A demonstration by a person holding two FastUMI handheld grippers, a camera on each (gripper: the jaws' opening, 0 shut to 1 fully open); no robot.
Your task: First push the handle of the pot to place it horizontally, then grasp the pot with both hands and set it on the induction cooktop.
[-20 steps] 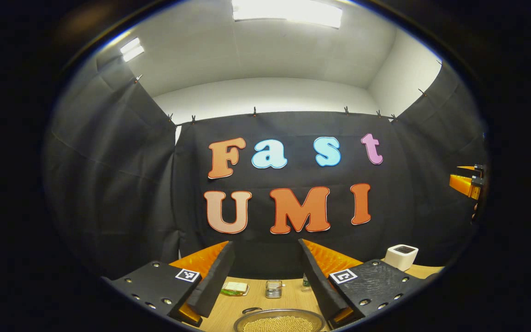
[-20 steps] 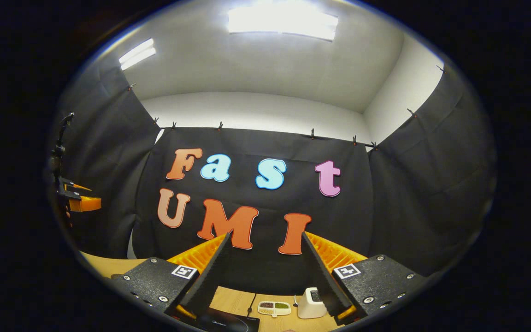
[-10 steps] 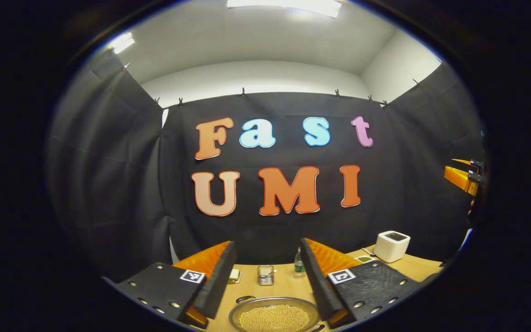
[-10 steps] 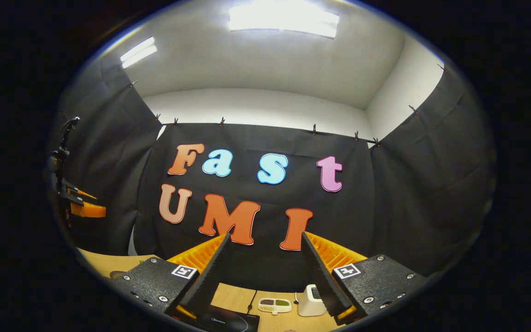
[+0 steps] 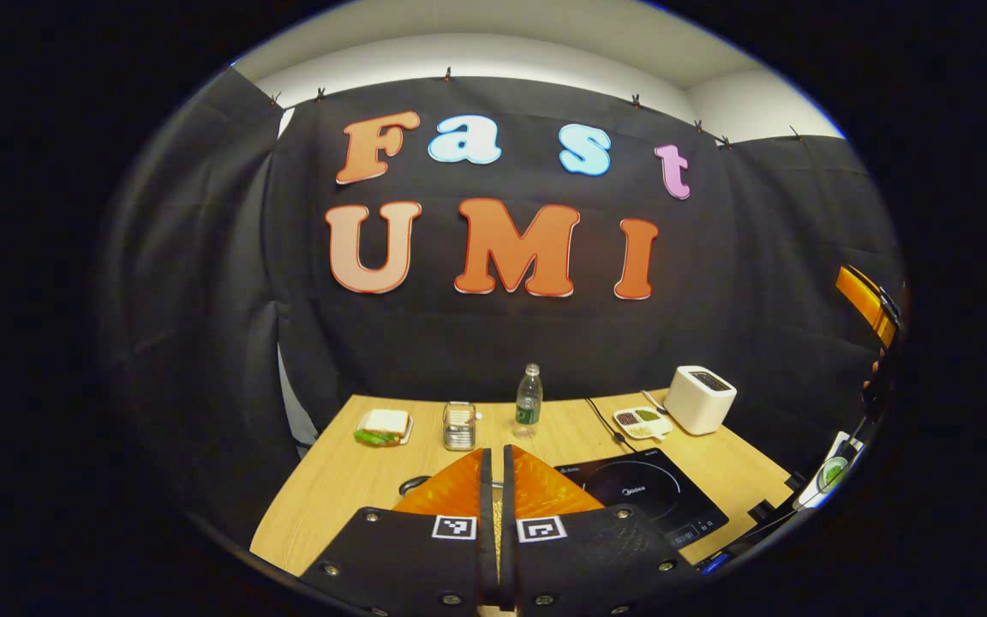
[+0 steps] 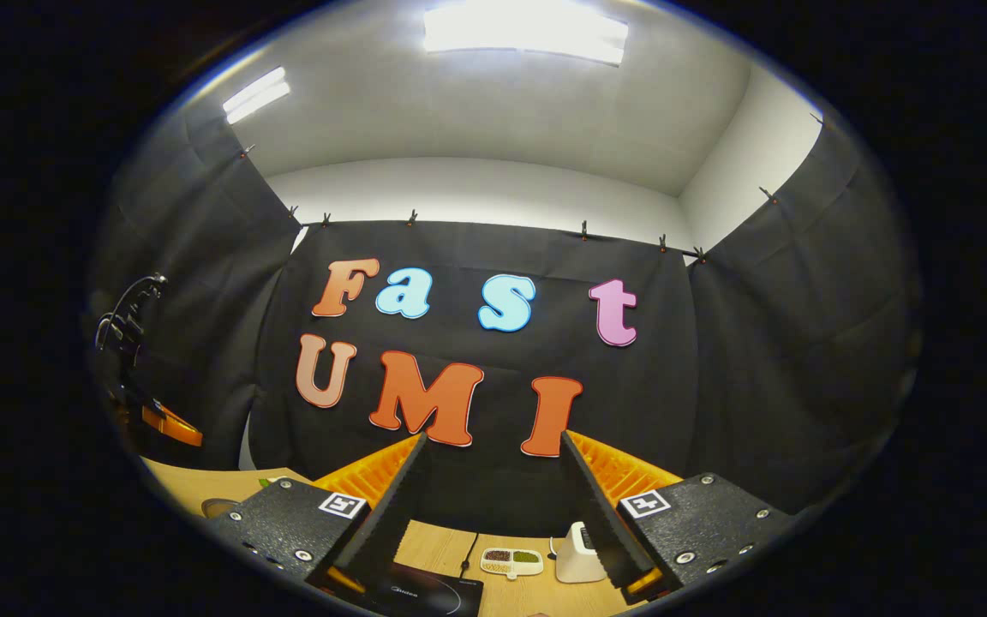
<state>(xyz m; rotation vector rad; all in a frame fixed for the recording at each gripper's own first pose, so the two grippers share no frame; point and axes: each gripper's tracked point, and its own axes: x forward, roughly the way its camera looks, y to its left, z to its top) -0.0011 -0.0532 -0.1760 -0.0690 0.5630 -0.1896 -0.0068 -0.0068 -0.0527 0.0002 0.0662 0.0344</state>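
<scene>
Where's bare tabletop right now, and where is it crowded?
Left gripper view: free wood along the table's left side, in front of the sandwich plate. Another bare strip lies between the induction cooktop and the toaster. The back edge is crowded: sandwich plate, glass jar, bottle, divided dish, toaster.

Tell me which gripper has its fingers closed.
The left gripper: its fingers meet with barely a slit between them. The right gripper's fingers stand wide apart.

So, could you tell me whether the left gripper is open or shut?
Shut: in the left gripper view, the left gripper has its two fingers together with a thin slit between.
</scene>
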